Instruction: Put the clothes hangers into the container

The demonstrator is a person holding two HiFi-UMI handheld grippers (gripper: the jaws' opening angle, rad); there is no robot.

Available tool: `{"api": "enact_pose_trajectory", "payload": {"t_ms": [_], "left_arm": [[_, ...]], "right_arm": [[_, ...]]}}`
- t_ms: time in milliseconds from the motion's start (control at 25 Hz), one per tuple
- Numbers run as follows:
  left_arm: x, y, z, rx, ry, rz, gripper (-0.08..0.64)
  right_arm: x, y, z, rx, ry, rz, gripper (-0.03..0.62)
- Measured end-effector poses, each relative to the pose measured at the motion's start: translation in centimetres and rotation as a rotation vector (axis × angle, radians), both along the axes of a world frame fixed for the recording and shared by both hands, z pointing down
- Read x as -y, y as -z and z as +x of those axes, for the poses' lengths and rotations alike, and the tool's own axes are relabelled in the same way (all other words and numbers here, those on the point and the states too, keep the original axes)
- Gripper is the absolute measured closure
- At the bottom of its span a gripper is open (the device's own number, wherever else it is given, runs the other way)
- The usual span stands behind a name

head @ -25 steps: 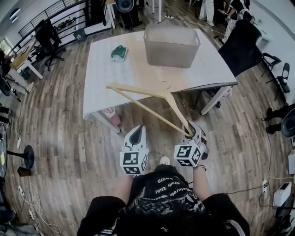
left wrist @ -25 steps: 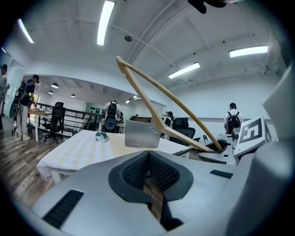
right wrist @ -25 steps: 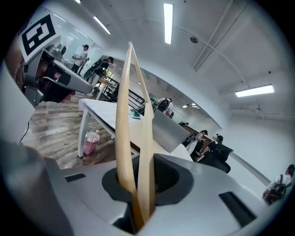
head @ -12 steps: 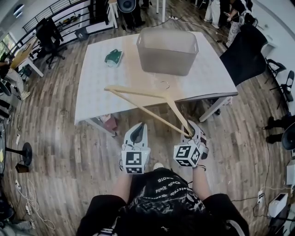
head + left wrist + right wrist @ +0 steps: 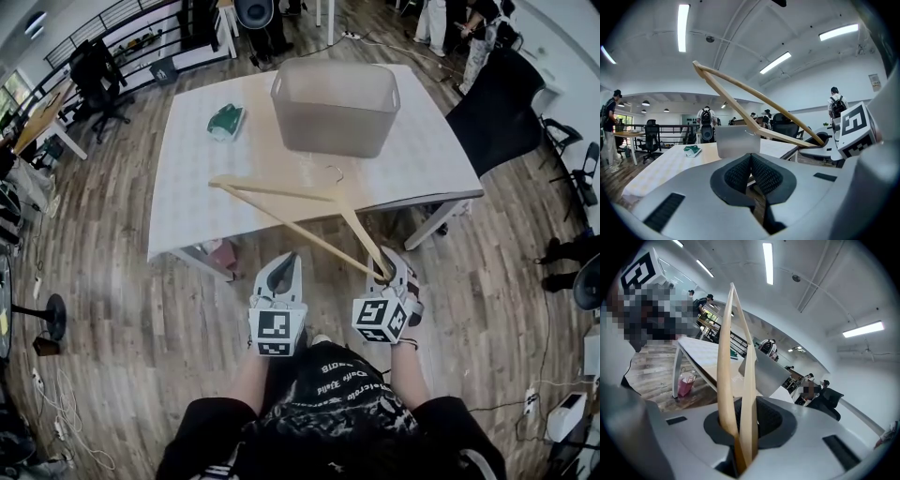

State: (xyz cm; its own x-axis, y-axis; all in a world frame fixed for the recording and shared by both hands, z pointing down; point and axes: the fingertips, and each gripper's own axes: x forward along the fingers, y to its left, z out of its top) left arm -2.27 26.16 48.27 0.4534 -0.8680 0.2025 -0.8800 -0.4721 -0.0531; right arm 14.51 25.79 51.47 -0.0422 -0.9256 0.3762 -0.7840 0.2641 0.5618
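Hanger point(image 5: 334, 195) of pale wood is pinched at 1 end corner by the right gripper point(image 5: 384, 273), jaws clamped on the 2 bars where they meet. Its long axis runs forward and to the left, toward the near edge of the table point(image 5: 187, 202). The container point(image 5: 336, 94) stands on the table well beyond the hook, straight ahead. The left gripper point(image 5: 279, 270), just beside the right, is pressed together on nothing

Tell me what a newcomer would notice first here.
A wooden hanger juts out from the right gripper, whose jaws clamp one end, and reaches over the near edge of the table. Beyond it a grey container stands on the table. The left gripper hangs beside, jaws shut, empty.
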Motion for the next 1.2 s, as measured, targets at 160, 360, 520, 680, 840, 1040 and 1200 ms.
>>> {"api": "enact_pose_trajectory", "payload": {"t_ms": [160,360,520,680,840,1040,1200], "left_arm": [[1.2,0.1,0.7,0.003,-0.027,0.0,0.54],[4.8,0.4,0.5,-0.008,-0.045,0.002,0.54],[8.6,0.5,0.1,-0.016,-0.047,-0.014,0.54],[12.4,-0.7,-0.2,0.001,-0.086,-0.07,0.54],[16.9,-0.3,-0.8,0.021,-0.119,-0.045,0.54],[22.6,0.4,-2.5,0.005,-0.15,-0.041,0.54],[26.5,0.9,-2.6,-0.006,-0.18,-0.034,0.54]], "right_arm": [[0.8,0.9,0.5,-0.004,-0.017,0.042,0.53],[3.8,2.3,0.2,-0.013,-0.032,0.083,0.531],[7.2,3.5,0.7,-0.032,-0.054,0.097,0.53],[10.8,4.3,-0.3,-0.052,-0.04,0.132,0.529],[15.0,4.4,-1.3,-0.071,-0.043,0.123,0.529],[19.5,5.5,-2.7,-0.079,-0.087,0.125,0.529],[22.7,6.4,-2.2,-0.093,-0.129,0.139,0.529]]}}
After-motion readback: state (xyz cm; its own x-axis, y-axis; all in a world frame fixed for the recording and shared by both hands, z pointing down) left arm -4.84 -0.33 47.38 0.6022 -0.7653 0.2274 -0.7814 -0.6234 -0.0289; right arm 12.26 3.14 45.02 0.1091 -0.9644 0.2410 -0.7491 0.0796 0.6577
